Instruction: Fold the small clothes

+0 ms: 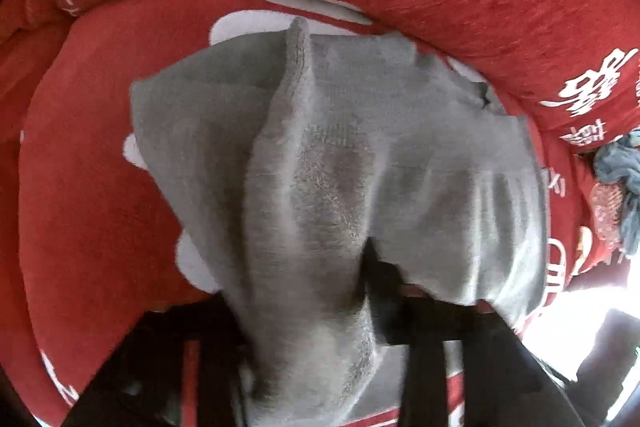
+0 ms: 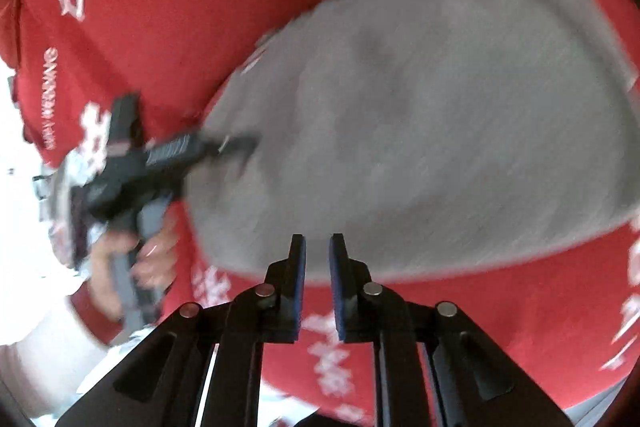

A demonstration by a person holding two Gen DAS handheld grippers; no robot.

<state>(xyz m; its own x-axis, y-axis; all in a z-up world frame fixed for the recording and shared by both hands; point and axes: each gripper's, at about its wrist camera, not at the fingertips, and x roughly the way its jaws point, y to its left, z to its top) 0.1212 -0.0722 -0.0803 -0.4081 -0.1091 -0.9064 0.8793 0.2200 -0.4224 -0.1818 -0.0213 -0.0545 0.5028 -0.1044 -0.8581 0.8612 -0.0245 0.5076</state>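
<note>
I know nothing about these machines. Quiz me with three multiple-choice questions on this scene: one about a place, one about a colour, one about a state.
1. What does the grey cloth lie on?
A a wooden table
B a red blanket with white print
C a metal tray

2. What colour is the cloth being folded?
A grey
B yellow
C green

3. What is between the tips of the right claw?
A the cloth's edge
B a sock
C nothing

Answers:
1 B, since red printed fabric surrounds the cloth in both views.
2 A, since it looks plain grey in both views.
3 C, since only a narrow bare gap shows between the tips.
</note>
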